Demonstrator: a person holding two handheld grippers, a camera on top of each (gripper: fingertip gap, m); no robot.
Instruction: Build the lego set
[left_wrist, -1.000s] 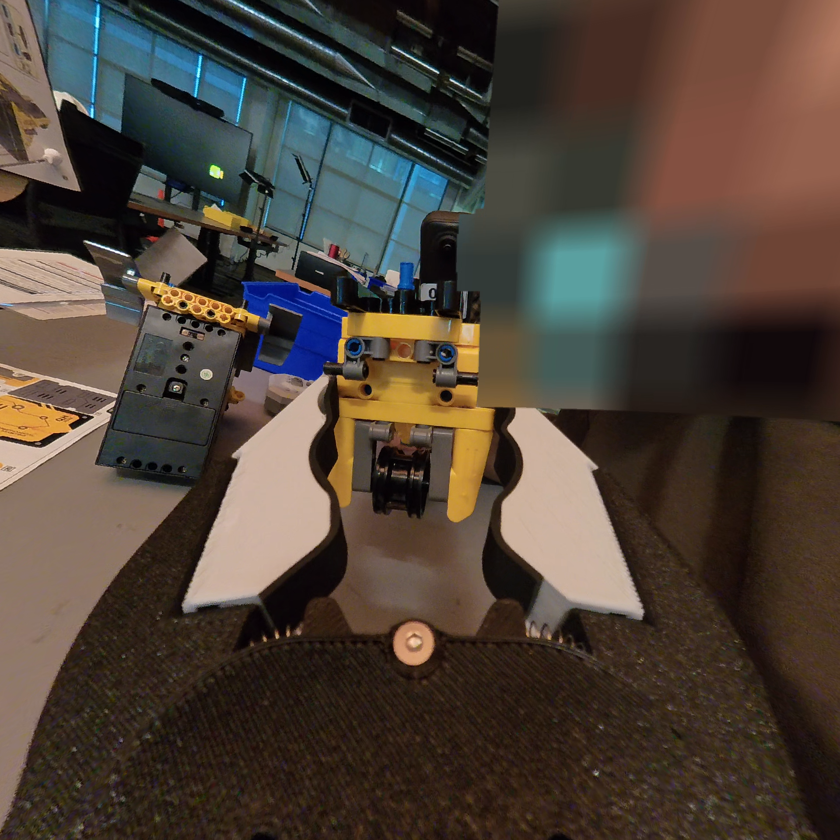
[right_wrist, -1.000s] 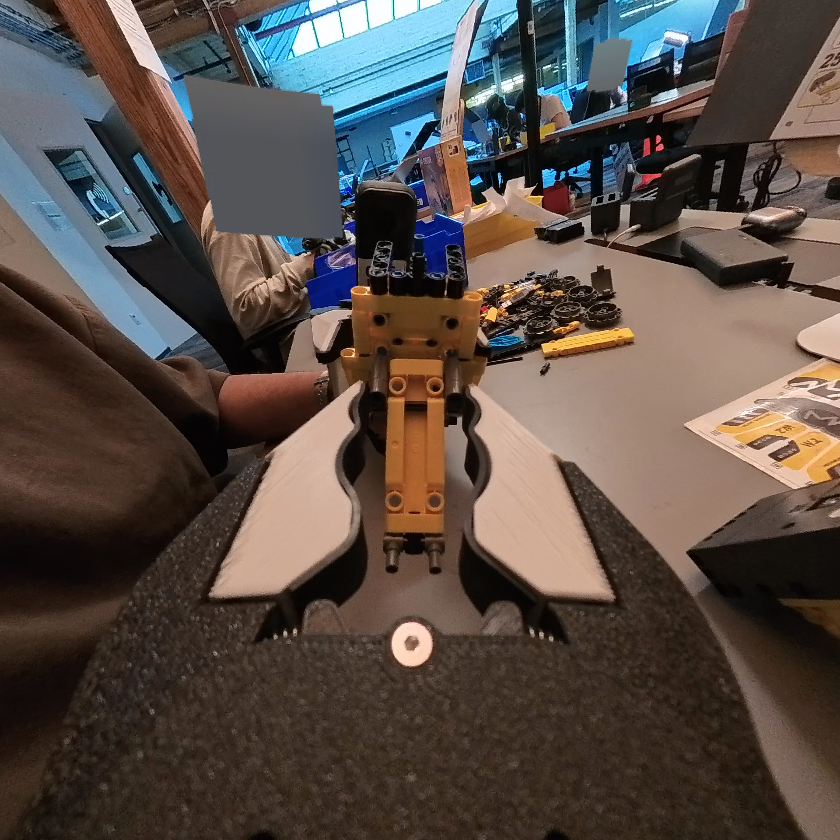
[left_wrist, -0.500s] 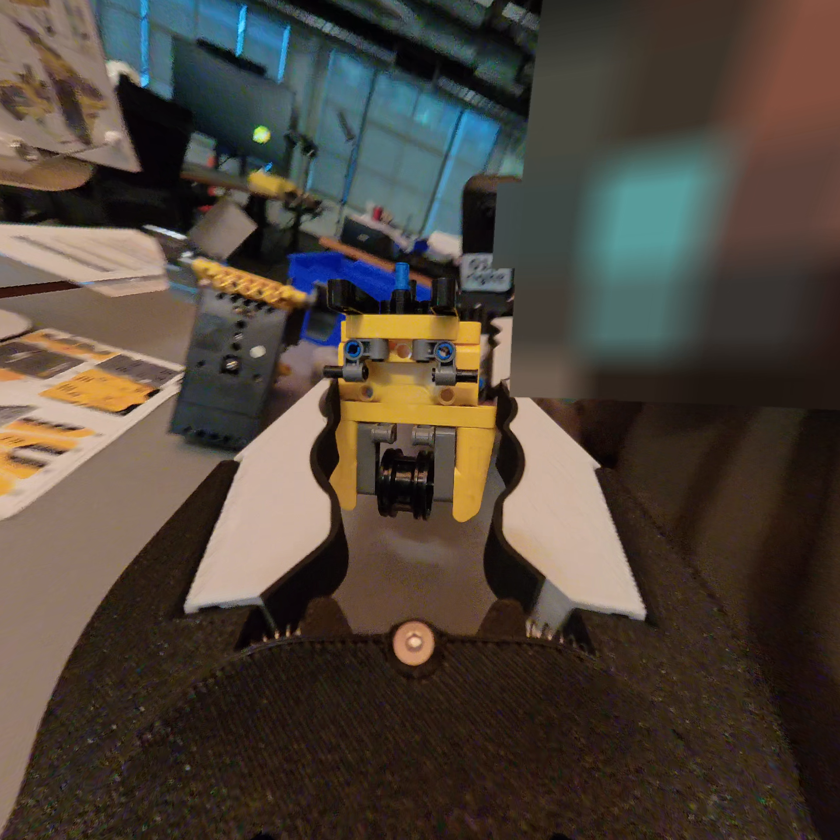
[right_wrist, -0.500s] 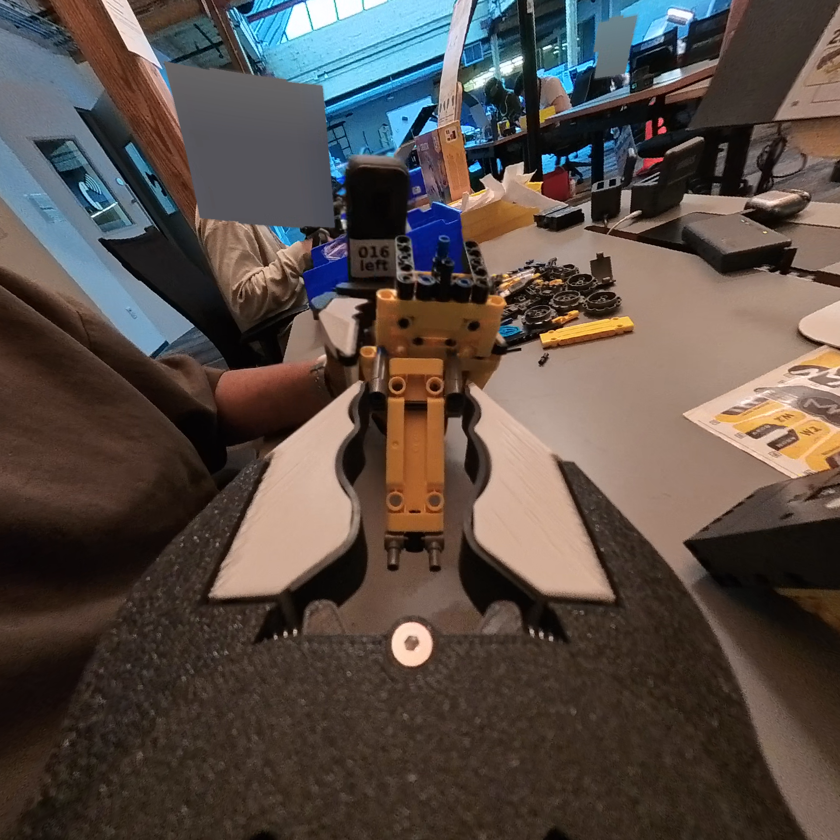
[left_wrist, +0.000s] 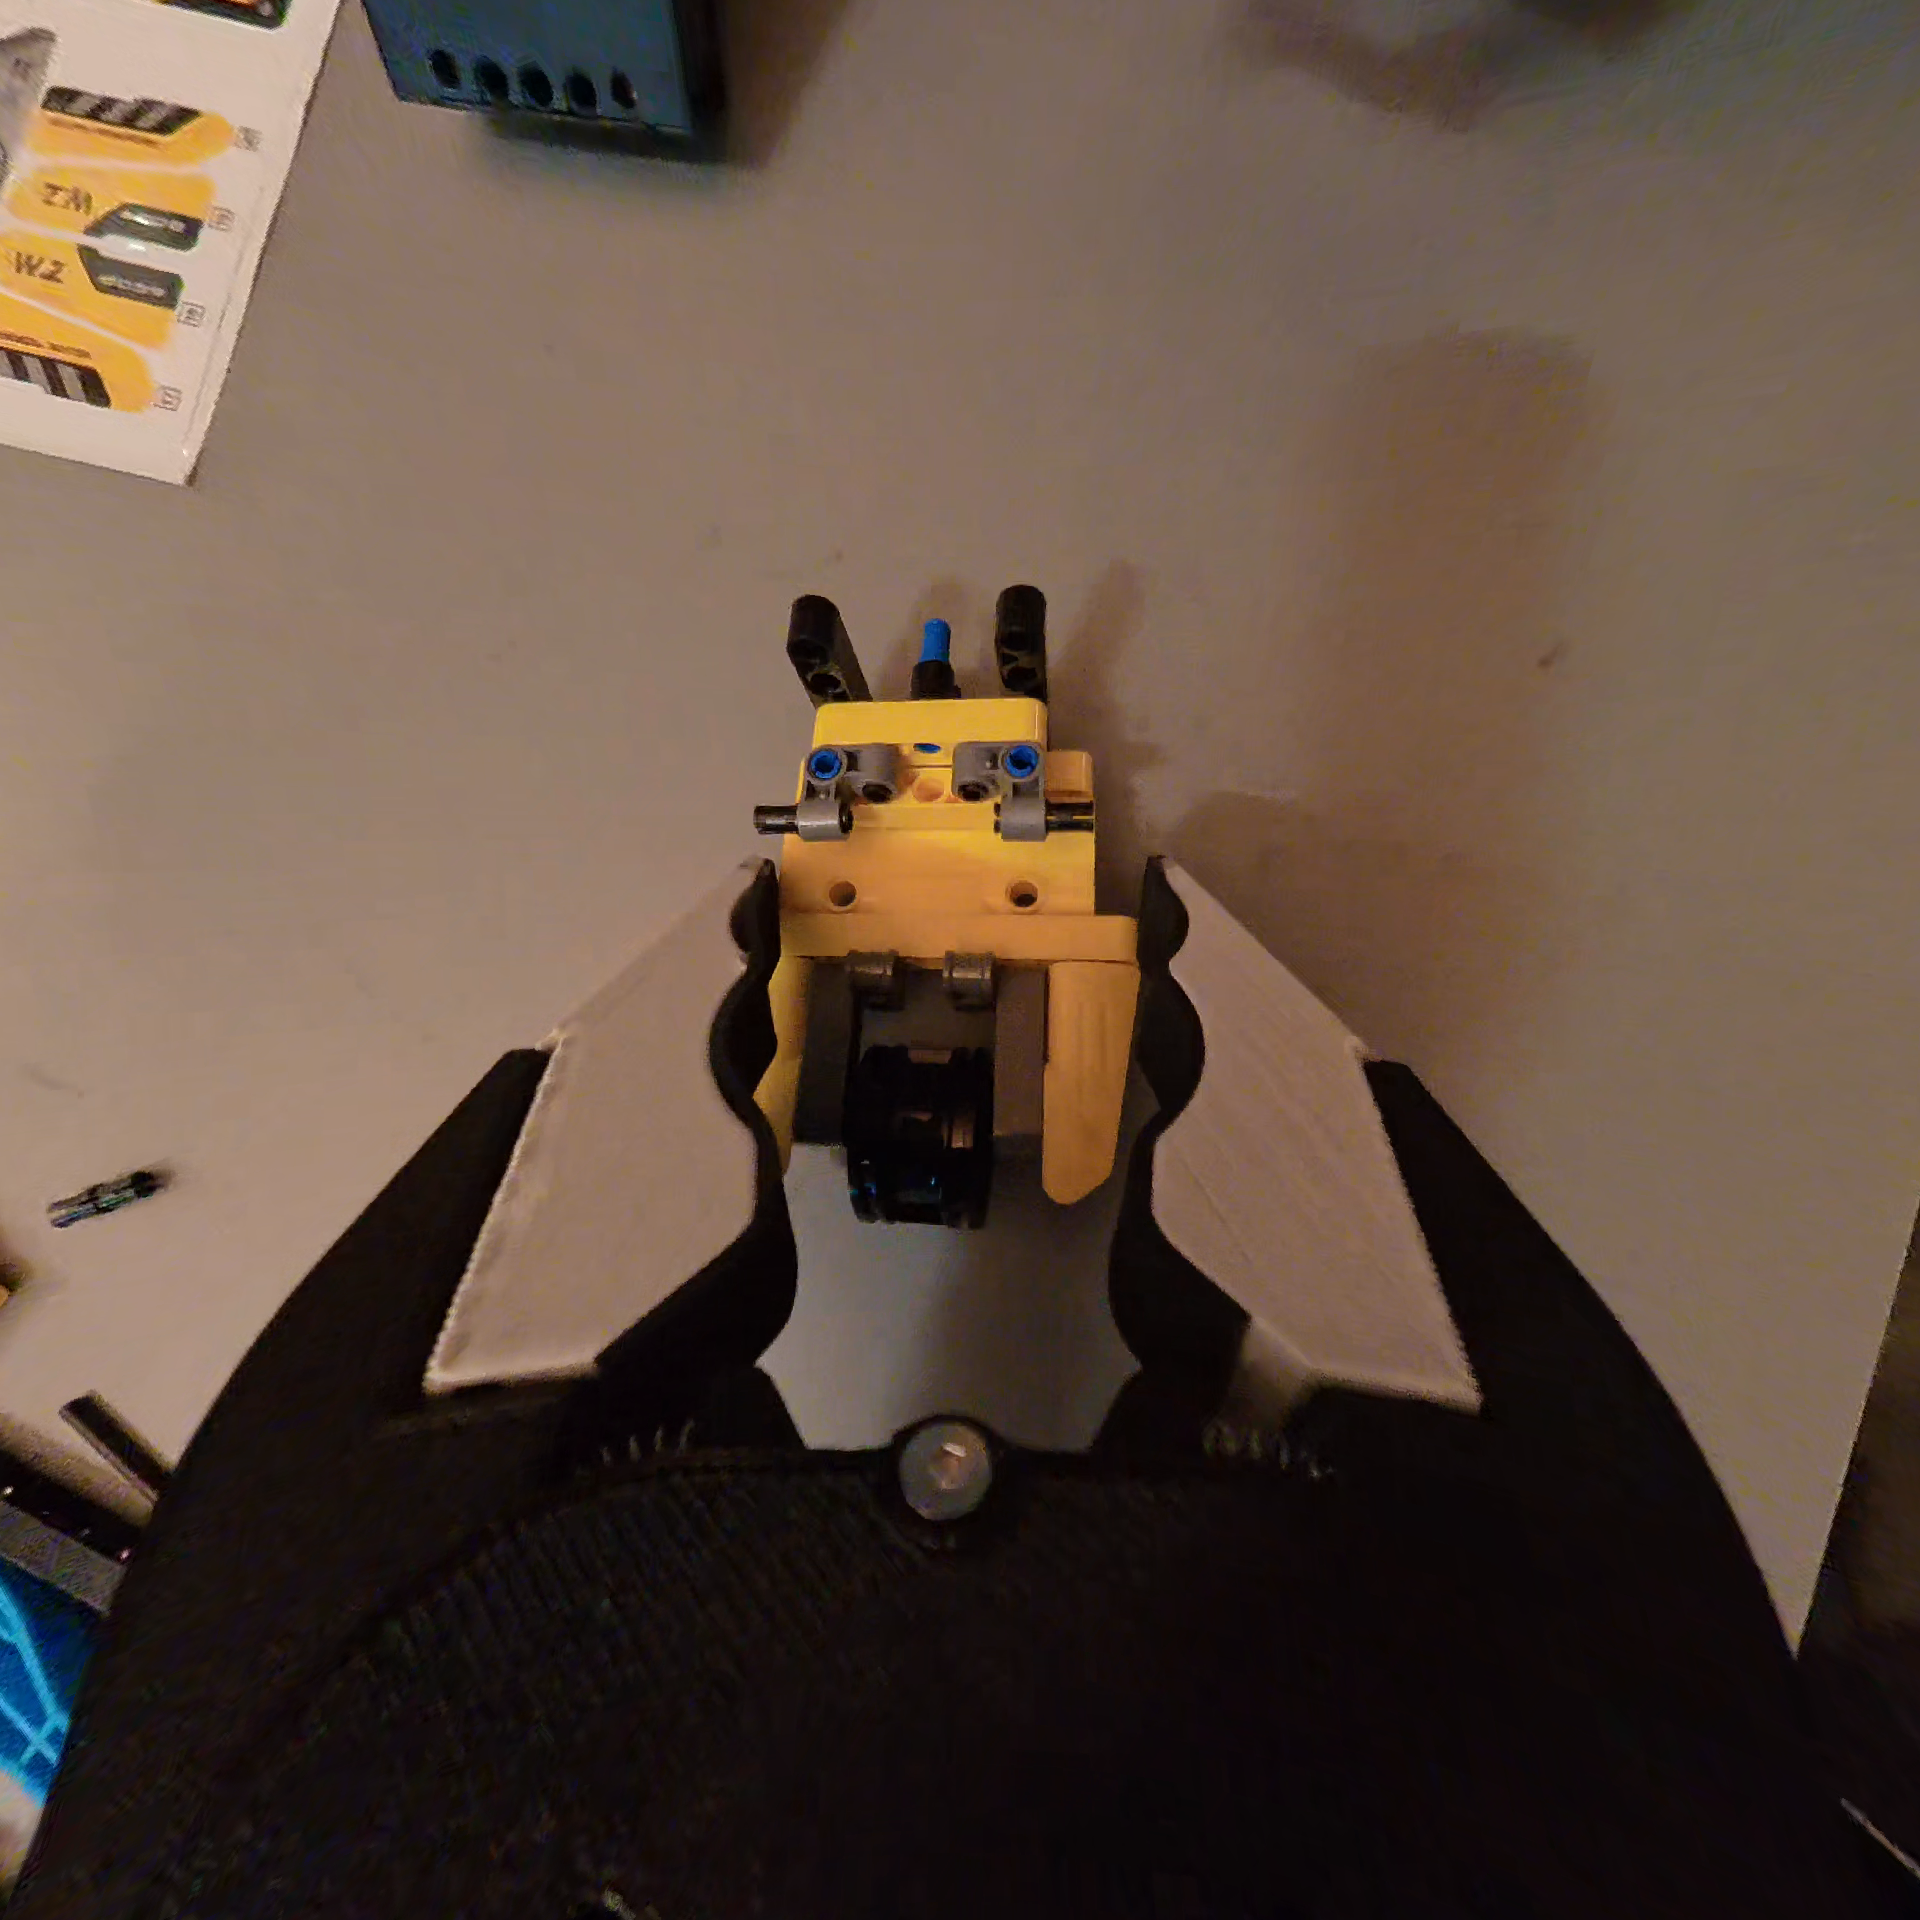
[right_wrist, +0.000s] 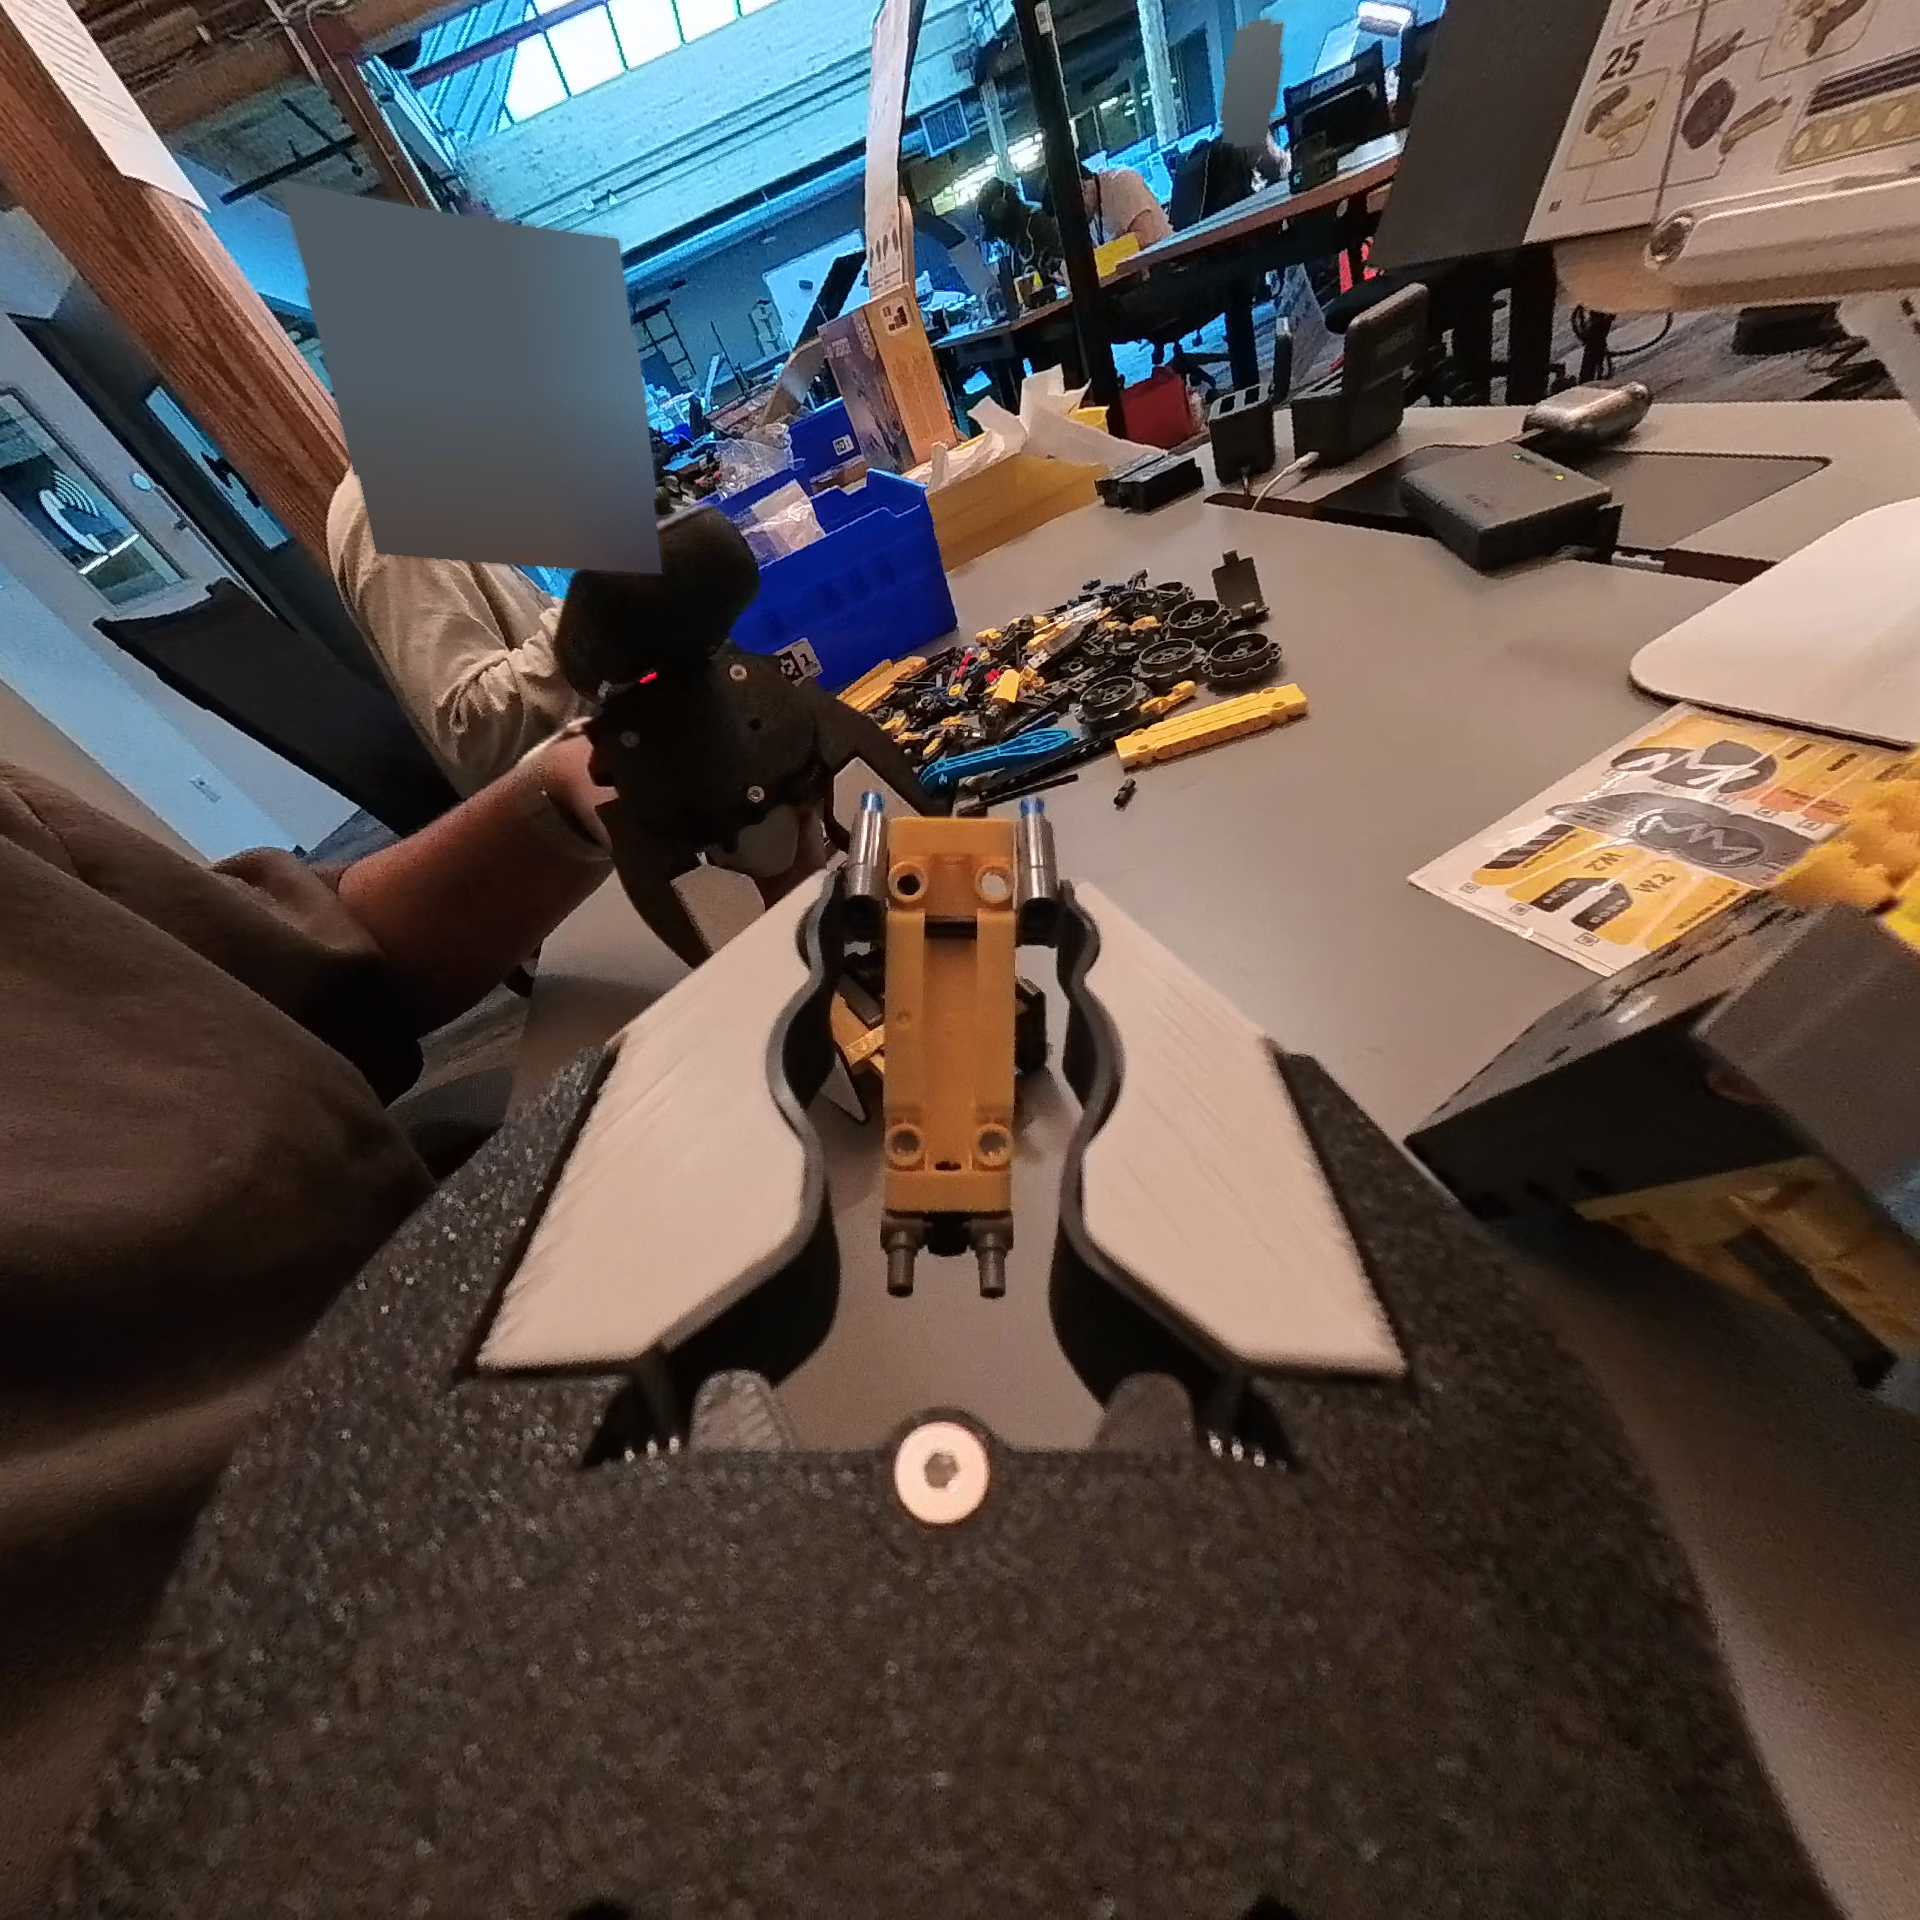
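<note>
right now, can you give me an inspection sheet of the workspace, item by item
surface: grey table, bare under the left gripper.
job's things: yellow block assembly with a black wheel; narrow yellow assembly with grey pins.
clutter: pile of loose building parts, sticker sheet, black battery box, blue bins, a stray small pin.
grippers: left gripper shut on the yellow block assembly, pointing down at the table; right gripper shut on the narrow yellow assembly.
cables: one white lead at a black dock far back.
surroundings: open workshop, desks, people seated, instruction page on a stand.
</note>
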